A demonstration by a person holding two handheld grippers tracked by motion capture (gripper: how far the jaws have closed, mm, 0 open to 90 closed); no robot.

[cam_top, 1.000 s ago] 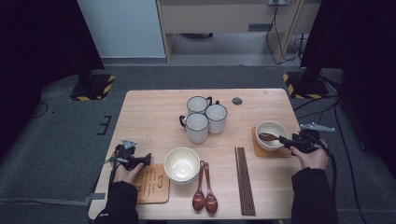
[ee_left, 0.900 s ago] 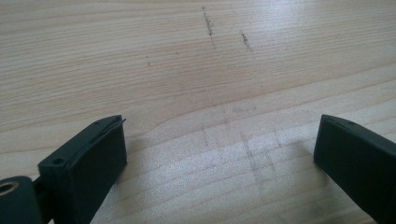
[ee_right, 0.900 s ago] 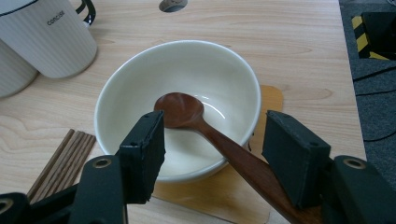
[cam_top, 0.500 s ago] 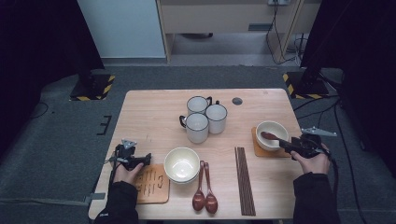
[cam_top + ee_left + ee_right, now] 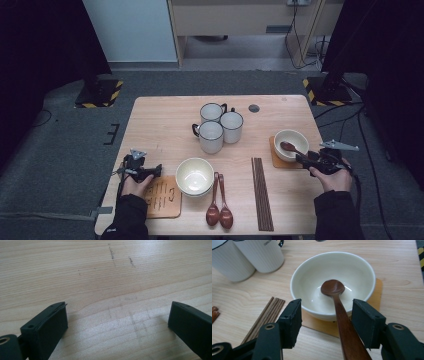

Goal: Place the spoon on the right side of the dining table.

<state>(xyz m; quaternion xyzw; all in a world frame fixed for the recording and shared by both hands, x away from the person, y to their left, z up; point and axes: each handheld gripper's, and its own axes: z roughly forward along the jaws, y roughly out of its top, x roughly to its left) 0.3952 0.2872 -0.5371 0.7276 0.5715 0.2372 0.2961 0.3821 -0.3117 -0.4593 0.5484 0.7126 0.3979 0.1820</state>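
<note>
While my right gripper point(image 5: 325, 322) closes, jaws part-open around the brown wooden spoon point(image 5: 337, 302) resting in the white ceramic bowl point(image 5: 333, 272) near the tabletop's right edge, my left gripper point(image 5: 117, 320) gapes empty.

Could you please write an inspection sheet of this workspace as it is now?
Surface: wooden table, faint scratch marks.
Job's things: brown spoon resting in white bowl on orange coaster.
Clutter: three mugs, second bowl, two spoons, chopsticks, board.
Grippers: right gripper jaws either side of the spoon handle, just closing, not pressing; left gripper open, empty.
Cables: cable trailing from right gripper.
Surroundings: grey floor, striped stand bases.
</note>
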